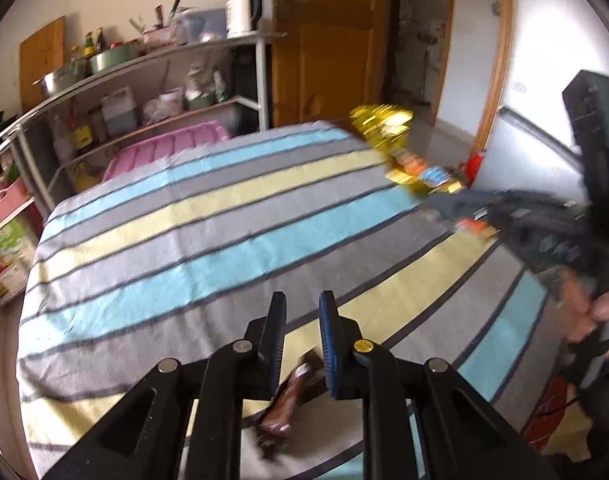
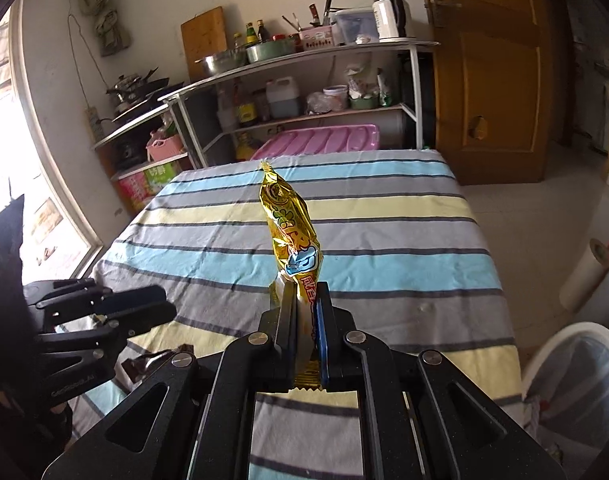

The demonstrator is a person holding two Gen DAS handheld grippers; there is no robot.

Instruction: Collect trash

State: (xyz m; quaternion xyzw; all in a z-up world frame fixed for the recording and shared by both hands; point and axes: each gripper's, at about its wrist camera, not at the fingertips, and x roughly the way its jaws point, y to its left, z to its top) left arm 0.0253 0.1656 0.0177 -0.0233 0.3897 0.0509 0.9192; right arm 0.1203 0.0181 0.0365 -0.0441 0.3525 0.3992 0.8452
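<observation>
My right gripper [image 2: 306, 290] is shut on a gold snack wrapper [image 2: 290, 224], which stands up from the pads over the striped tablecloth [image 2: 384, 240]. In the left wrist view the same gripper [image 1: 434, 202] is blurred at the right, a hand behind it, with the gold wrapper [image 1: 384, 128] sticking out past the table's far corner. My left gripper [image 1: 302, 300] has its jaws drawn close on a brown wrapper [image 1: 288, 400] that hangs low between the pads. The left gripper [image 2: 166, 304] sits at the near left of the table, with the brown wrapper [image 2: 144, 364] partly hidden under it.
A white bin [image 2: 544, 360] with a bag liner stands on the floor right of the table. Metal shelves [image 2: 304, 60] with pots, bottles and a kettle [image 2: 388, 12] line the far wall, with a pink lid [image 2: 324, 140] beneath. A wooden door [image 2: 488, 80] stands at the back right.
</observation>
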